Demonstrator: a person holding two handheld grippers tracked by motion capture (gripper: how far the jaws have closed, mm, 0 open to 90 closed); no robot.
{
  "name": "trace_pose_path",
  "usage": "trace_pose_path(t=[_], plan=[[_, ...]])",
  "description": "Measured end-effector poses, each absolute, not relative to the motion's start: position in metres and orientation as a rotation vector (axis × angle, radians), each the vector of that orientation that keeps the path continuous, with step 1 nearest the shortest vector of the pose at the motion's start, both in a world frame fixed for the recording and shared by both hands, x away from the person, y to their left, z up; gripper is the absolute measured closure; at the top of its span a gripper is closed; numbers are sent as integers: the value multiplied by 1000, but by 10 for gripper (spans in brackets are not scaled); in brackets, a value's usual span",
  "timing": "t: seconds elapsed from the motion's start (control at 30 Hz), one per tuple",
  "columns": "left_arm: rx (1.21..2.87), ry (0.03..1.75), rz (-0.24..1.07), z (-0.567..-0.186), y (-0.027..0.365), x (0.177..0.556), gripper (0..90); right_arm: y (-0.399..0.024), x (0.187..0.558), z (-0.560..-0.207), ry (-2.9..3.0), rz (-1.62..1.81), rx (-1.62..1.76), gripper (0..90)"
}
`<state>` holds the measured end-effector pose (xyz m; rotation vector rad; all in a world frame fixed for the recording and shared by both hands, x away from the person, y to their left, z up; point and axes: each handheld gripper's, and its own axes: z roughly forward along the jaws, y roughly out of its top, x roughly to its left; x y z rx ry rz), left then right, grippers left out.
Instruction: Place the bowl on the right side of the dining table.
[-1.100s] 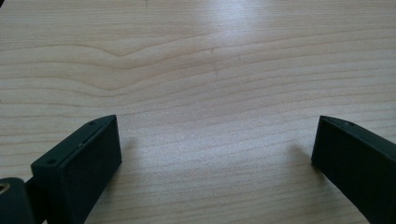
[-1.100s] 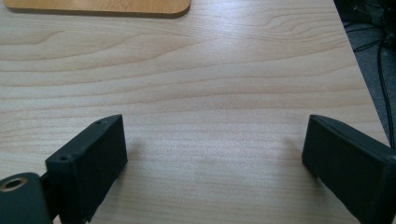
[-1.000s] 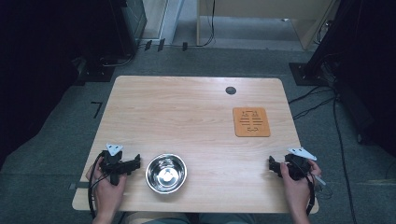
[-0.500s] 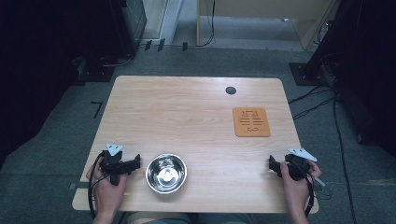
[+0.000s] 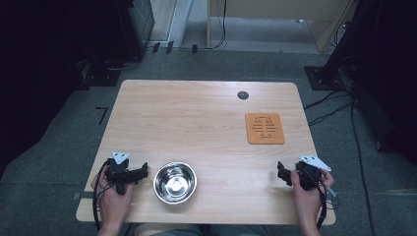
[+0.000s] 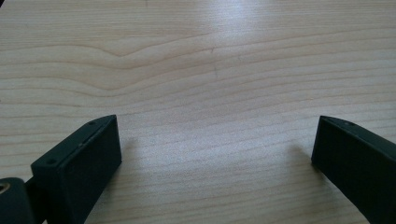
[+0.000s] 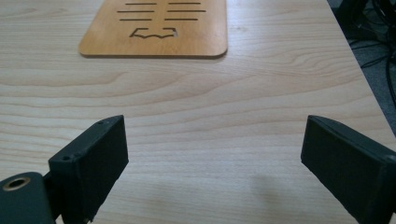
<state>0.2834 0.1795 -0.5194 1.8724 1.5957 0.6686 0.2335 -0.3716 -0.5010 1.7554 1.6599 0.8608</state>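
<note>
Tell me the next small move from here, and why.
Probably slide the left gripper right toward the steel bowl. Its jaws stand wide open over bare table, and the bowl sits just beside it, untouched. The right gripper, also open, faces the wooden trivet farther off.

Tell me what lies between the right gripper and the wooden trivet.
Bare tabletop: the right gripper view shows nothing between the right gripper and the wooden trivet.
</note>
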Motion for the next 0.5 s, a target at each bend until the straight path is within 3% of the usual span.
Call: trace_pose_path(t=[0.5], plan=[[1872,1596,669,-519,180,283,12,-337,236,-488,1719,952,1701,72]])
